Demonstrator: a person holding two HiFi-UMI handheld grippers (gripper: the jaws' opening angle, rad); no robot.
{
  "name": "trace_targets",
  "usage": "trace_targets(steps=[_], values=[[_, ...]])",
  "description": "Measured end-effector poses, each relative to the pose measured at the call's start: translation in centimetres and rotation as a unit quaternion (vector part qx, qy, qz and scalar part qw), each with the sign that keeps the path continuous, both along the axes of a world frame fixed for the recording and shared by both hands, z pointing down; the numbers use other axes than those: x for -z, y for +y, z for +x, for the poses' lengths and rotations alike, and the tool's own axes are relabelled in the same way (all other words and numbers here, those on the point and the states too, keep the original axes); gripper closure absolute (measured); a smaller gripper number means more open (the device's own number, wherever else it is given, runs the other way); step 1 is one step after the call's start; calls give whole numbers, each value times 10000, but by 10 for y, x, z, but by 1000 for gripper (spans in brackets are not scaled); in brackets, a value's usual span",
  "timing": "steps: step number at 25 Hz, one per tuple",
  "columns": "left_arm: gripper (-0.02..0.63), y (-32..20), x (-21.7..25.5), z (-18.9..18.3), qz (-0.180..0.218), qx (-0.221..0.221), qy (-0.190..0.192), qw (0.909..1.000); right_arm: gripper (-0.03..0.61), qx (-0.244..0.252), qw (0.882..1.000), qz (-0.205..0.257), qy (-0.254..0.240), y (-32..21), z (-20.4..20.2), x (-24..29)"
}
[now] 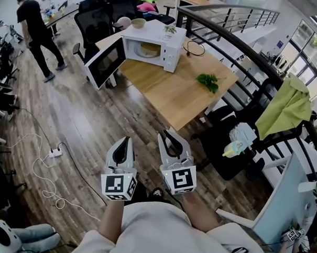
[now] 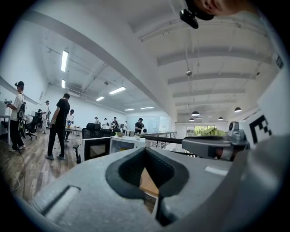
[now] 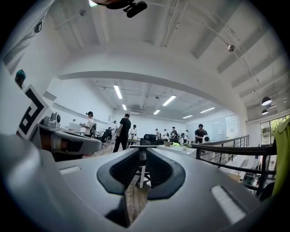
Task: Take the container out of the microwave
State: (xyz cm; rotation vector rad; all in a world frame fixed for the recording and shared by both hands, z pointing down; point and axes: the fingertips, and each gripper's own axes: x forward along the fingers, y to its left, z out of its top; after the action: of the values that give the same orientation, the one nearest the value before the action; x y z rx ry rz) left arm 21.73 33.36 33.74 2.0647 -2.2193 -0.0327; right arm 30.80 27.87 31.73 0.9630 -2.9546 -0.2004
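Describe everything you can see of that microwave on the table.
The microwave is a white box, plastic or painted metal by its look, standing upright near the far end of a wooden table. Its door, white-framed with a dark window, hangs wide open to the left. Inside sits a round pale container. A control strip runs down the right of its front. A bowl seems to rest on its top.
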Motion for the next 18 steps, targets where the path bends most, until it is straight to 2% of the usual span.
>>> trace_targets(steps=[9, 18], values=[[611, -33, -8, -34, -13, 49, 66, 10000, 515, -56, 9998, -182, 43, -37, -30, -13], [611, -93, -14, -98, -26, -80, 169, 9998, 512, -69, 9995, -151, 269, -88, -94, -20]])
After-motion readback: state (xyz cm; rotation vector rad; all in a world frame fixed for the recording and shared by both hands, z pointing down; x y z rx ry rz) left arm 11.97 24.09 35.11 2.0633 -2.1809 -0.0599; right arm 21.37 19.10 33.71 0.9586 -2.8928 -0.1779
